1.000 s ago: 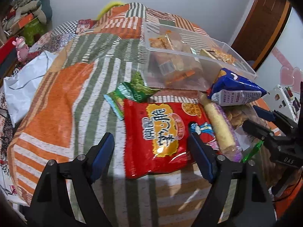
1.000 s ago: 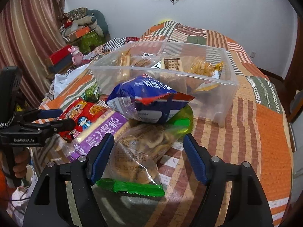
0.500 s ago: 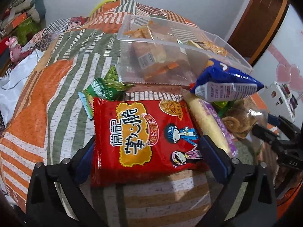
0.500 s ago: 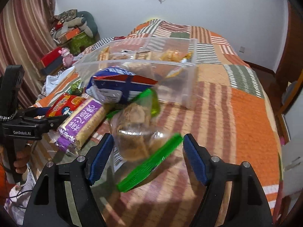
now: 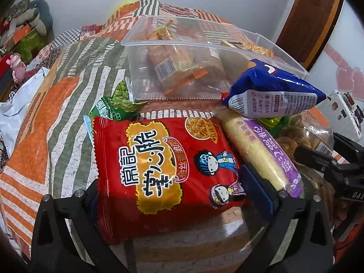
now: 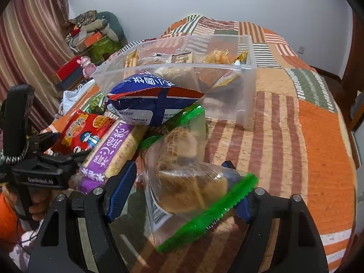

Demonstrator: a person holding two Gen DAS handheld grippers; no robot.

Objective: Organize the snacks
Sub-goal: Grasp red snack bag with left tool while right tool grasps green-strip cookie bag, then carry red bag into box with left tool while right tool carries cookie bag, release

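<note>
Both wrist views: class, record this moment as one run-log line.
left gripper: open, astride red noodle pack | right gripper: closing around clear cookie bag, grip uncertain | clear bin: partly filled

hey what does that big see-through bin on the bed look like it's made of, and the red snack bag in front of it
The bin looks like clear hard plastic, slightly frosted: the snacks and the quilt pattern show through its straight, stiff walls and rim. The red snack bag looks like glossy printed plastic film: it has shiny highlights, soft wrinkles and a zigzag-cut sealed edge. Whether it is foil-lined inside cannot be seen.
</note>
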